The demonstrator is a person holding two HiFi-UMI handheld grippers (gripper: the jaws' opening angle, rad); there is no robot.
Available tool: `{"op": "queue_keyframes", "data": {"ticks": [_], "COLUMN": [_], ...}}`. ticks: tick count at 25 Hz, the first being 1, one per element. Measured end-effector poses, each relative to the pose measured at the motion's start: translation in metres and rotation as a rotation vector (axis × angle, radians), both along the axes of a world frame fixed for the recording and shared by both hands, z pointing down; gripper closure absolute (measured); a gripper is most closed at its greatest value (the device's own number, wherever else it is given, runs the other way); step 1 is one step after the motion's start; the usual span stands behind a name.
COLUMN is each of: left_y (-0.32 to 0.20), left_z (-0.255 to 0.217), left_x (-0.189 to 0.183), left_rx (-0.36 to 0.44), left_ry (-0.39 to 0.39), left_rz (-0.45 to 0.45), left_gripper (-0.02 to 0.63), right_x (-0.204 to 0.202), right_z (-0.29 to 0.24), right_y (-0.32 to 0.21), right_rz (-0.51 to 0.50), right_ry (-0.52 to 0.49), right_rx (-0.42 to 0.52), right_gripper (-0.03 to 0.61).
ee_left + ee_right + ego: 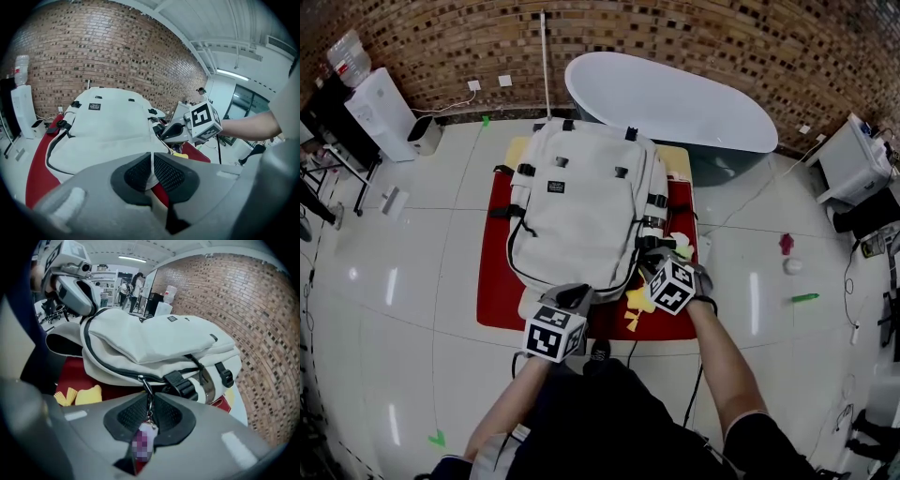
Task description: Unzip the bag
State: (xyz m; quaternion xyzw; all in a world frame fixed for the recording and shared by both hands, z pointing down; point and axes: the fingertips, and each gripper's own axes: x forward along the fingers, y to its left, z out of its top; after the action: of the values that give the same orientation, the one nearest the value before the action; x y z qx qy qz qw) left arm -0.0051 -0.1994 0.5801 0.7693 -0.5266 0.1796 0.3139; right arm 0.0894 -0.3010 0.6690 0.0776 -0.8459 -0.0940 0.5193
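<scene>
The bag point(581, 202) is lying flat on a red cloth point(492, 281). It is stretching away from both pairs of fingers, with its near end right at them.

The left gripper point(151, 157) is pinching the bag's near edge. Its fingers point(133, 173) are standing almost together, with only a thin fold of white fabric showing between the dark pads. Beyond these fingers the bag's pale front is rising. Off to their right the other gripper's marker cube is showing, close by.

The right gripper point(150, 397) is holding the pull point(146, 387) at the bag's near right corner. Its fingers point(171, 416) are standing narrow, pressing on the pull from both sides. The pull is hanging from the slider just beyond the fingertips and is running back between the pads.

From the slider the zip point(113, 371) is curving away to the left of these fingers as a dark line round the bag's edge. It is looking closed along the stretch in view.

A black buckle point(180, 383) is sitting on the bag's side, just right of the right fingertips. A yellow thing point(86, 394) is lying on the cloth to their left, beside the bag — what it is cannot be told.
</scene>
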Motion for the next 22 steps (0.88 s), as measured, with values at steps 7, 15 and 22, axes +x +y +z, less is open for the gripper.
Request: {"op": "queue_keyframes", "data": {"ticks": [7,15,22], "left_y": [-0.002,0.005,0.011], "left_z": [0.002,0.012,0.017], "left_x": [0.002,0.003,0.004], "left_rx": [0.005,-0.009,-0.03], "left_ry": [-0.018,-0.033,-0.032], "left_rz": [-0.007,0.005,0.052], "left_gripper": [0.594,0.594,0.594], "right_x": [0.004,-0.004,-0.006], "right_z": [-0.021,-0.038,-0.046], "right_y": [0.027,0.052,0.075], "right_rz": [0.022,0.107,0.168], "right_ry": [-0.008,-0.076,-0.093], "right_rx": [-0.157,-0.276,-0.333], "right_gripper": [0.534,0.534,0.534]}}
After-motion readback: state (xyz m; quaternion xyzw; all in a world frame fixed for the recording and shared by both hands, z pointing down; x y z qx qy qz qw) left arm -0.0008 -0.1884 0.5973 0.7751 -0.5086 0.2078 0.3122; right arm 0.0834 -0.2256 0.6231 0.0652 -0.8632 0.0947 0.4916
